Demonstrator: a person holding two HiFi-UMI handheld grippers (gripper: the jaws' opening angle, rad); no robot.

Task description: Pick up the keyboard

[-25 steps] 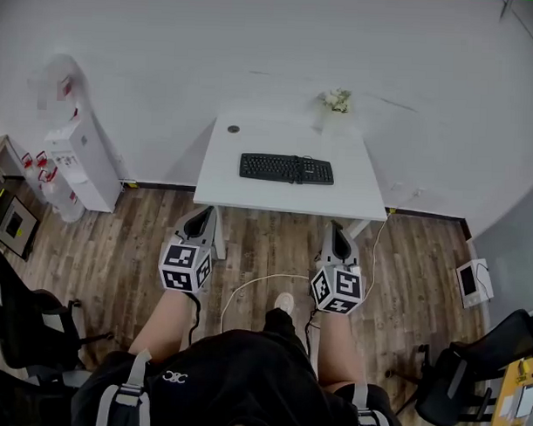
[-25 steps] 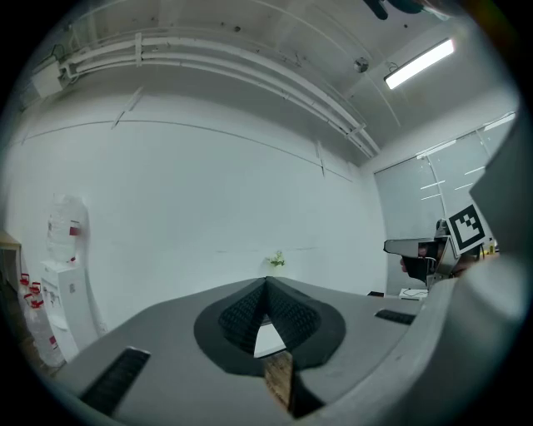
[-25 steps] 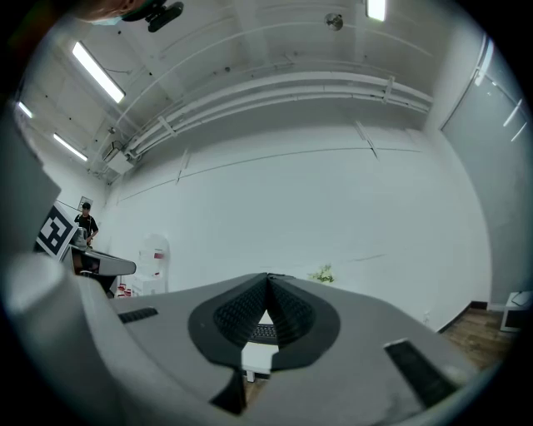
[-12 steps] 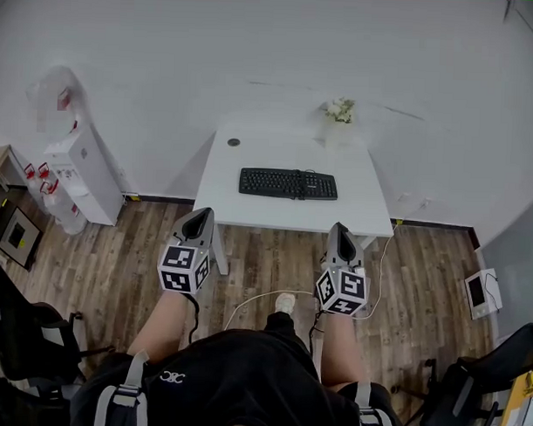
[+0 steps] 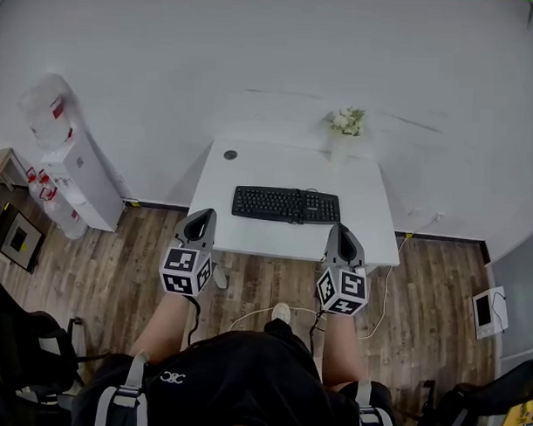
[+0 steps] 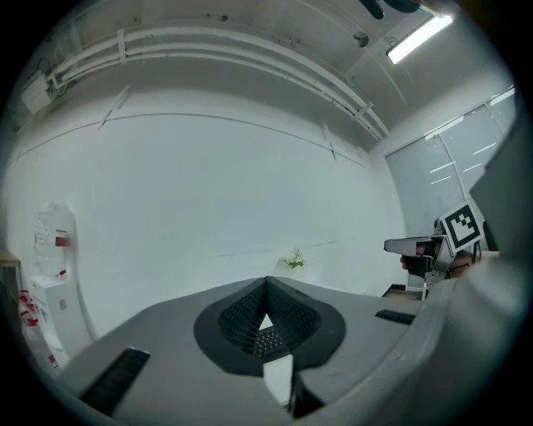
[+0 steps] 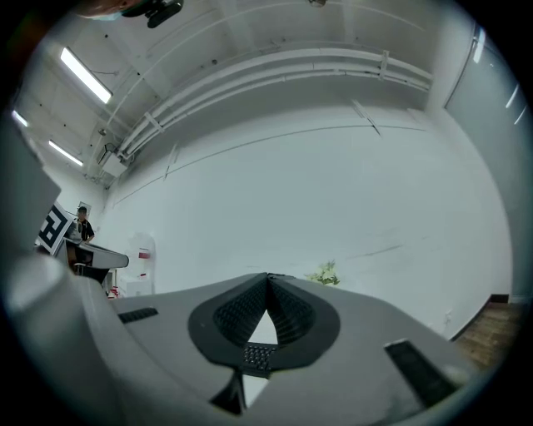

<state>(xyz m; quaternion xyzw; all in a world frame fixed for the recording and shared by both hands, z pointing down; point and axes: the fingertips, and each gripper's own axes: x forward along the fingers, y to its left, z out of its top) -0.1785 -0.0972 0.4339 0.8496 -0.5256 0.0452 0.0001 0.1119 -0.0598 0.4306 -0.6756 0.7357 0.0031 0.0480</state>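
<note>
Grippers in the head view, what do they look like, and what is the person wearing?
Both the left gripper and right gripper are grey tapered shells with black studded pads. Each carries a white cube with black square markers. The person wears black clothing with grey shoulder straps.

A plain white wall (image 5: 272, 59) faces me, and brown wood floor (image 5: 108, 263) lies below. A white table (image 5: 251, 168) stands by the wall, with a vase of flowers (image 5: 346, 125) near its back edge. To its left stands a water dispenser (image 5: 72, 170). A black chair (image 5: 17, 347) sits at my left. Overhead, a strip light (image 6: 416, 37) glows, and pipes (image 6: 233, 54) run along the ceiling.
</note>
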